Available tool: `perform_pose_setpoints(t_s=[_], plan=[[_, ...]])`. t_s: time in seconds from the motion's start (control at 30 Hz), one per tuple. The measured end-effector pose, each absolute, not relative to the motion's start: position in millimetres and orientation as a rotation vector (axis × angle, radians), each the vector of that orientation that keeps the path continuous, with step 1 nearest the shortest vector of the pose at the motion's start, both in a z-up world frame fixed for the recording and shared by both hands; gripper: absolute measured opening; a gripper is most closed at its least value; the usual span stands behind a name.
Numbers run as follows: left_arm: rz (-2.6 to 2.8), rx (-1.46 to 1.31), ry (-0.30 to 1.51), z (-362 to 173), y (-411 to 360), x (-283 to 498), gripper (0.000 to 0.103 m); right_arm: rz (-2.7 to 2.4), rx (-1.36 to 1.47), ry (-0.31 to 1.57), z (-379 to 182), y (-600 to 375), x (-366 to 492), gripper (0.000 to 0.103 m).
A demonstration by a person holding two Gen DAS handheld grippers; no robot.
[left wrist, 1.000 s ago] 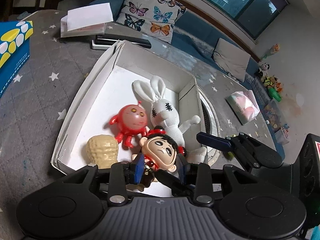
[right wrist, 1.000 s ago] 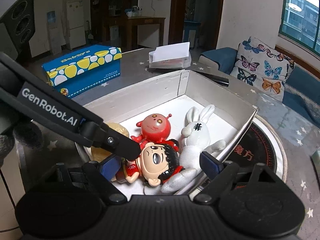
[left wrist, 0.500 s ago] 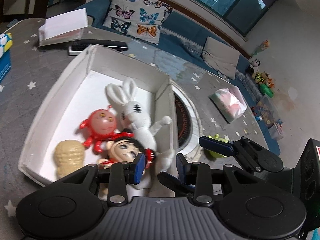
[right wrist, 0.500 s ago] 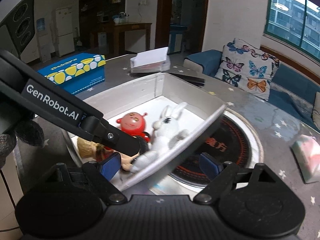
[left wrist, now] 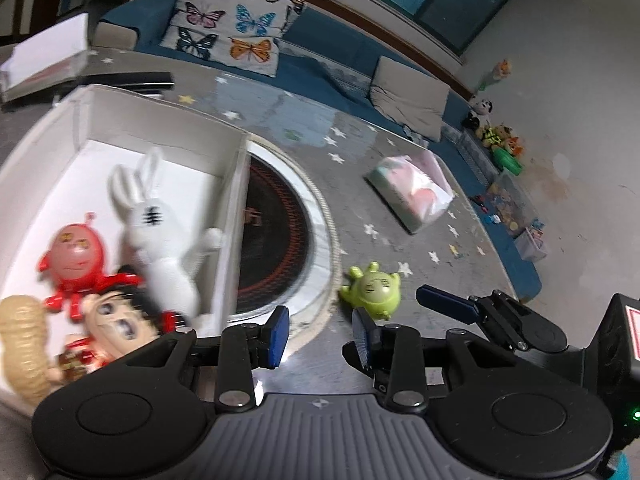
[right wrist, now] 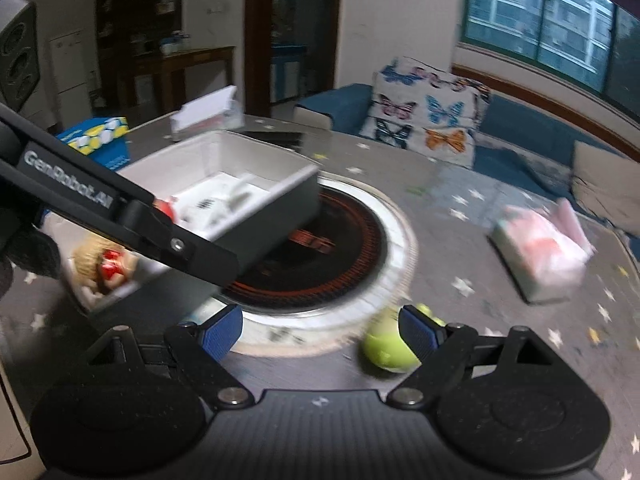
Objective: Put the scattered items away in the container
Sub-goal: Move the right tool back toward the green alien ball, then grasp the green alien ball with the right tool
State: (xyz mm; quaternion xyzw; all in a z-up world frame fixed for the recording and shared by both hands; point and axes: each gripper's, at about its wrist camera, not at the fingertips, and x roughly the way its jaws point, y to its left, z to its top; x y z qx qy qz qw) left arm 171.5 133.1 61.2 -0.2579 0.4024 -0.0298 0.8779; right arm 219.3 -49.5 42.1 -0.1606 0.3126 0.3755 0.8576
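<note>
A white box (left wrist: pixel 160 132) on the grey starred table holds a white rabbit plush (left wrist: pixel 156 232), a red round figure (left wrist: pixel 74 254), a black-haired doll (left wrist: pixel 116 320) and a tan peanut toy (left wrist: pixel 22 344). A green toy (left wrist: pixel 372 284) lies on the table right of the box, also in the right wrist view (right wrist: pixel 388 344). My left gripper (left wrist: pixel 320 334) is open and empty, just outside the box, left of the green toy. My right gripper (right wrist: pixel 320 330) is open and empty, its right finger beside the green toy.
A round black hotplate with a white rim (left wrist: pixel 316 208) is set into the table beside the box. A pink-and-white tissue pack (left wrist: pixel 412 192) lies to the right. A blue patterned box (right wrist: pixel 100 140) and a white paper tray (right wrist: pixel 208 114) stand behind.
My left gripper let go of the black-haired doll into the box, opened and swung right. My right gripper also swung right, bringing the green toy into view.
</note>
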Motion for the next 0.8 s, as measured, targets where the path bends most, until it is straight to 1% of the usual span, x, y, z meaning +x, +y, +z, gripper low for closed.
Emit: perform_pose_setpoints(t_s=[0.33, 0.63, 0.8], plan=[[-0.108, -0.557, 0.867, 46, 102, 217, 0.037, 0.722, -0.255, 0.718, 19, -84, 259, 0.087], [-0.149, -0.578, 0.882, 35, 86, 248, 0.037, 0.745, -0.179, 0.753, 3, -84, 278, 0.08], [-0.143, -0.555, 0.901, 29, 82, 260, 0.037, 0.758, -0.151, 0.773, -6, -80, 289, 0.079]])
